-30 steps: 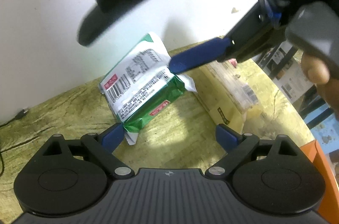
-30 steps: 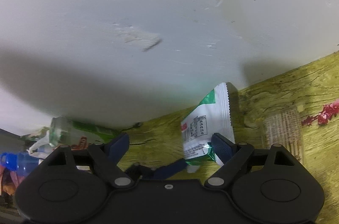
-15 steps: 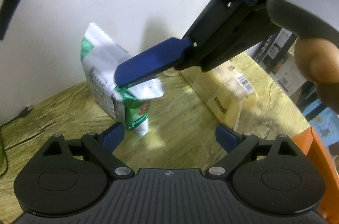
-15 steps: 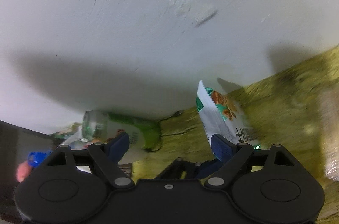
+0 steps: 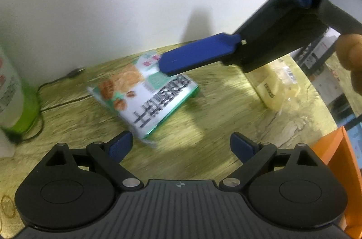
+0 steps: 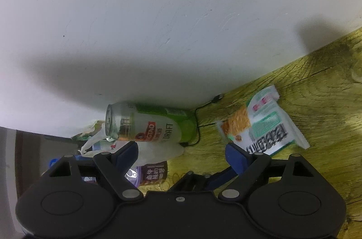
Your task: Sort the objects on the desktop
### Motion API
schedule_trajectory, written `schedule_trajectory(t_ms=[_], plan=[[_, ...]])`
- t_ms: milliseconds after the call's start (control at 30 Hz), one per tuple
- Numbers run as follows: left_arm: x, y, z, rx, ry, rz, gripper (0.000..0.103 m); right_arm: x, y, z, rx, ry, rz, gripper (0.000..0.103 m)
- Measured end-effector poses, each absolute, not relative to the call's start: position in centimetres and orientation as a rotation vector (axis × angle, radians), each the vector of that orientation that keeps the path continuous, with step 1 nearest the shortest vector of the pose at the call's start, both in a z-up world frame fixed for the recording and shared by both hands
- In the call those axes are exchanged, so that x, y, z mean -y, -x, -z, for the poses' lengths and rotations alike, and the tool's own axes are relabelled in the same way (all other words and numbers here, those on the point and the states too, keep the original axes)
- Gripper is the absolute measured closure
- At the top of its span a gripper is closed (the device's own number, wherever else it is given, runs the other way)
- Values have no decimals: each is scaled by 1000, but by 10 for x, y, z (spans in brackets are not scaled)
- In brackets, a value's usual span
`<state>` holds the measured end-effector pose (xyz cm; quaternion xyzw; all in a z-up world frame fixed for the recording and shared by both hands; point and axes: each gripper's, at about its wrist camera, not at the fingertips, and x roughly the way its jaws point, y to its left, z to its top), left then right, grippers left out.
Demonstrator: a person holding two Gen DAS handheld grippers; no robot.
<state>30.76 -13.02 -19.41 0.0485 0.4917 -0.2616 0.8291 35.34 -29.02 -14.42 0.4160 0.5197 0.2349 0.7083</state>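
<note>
**Snack Bag Lies Flat Between Two Claws**

The snack bag (image 5: 144, 101) is seen lying on the wooden table (image 5: 203, 144), just ahead of the left claw (image 5: 181, 145), whose fingers are spread wide with nothing held. A blue finger of the right claw (image 6: 181, 154), also spread wide, is seen above the bag. A green can (image 6: 149, 126) and black cord (image 6: 199, 128) are seen beside the bag, and a yellow packet (image 5: 276, 89) lies further right.

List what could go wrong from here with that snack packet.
The snack packet lies flat and slick, so the open right gripper may slide it instead of gripping. A drag toward the wall could catch the black cable. The beer can beside it might get knocked.
</note>
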Motion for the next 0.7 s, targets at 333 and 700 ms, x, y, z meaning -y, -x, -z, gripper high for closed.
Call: schedule_trajectory(t_ms=[333,700], plan=[[102,-309,182,-1016,-63,501,9,306,-358,140,-1136,-791,-364,19],[126,-314,180,-1015,-83,585,6,314,-356,171,-1241,-827,-284,19]])
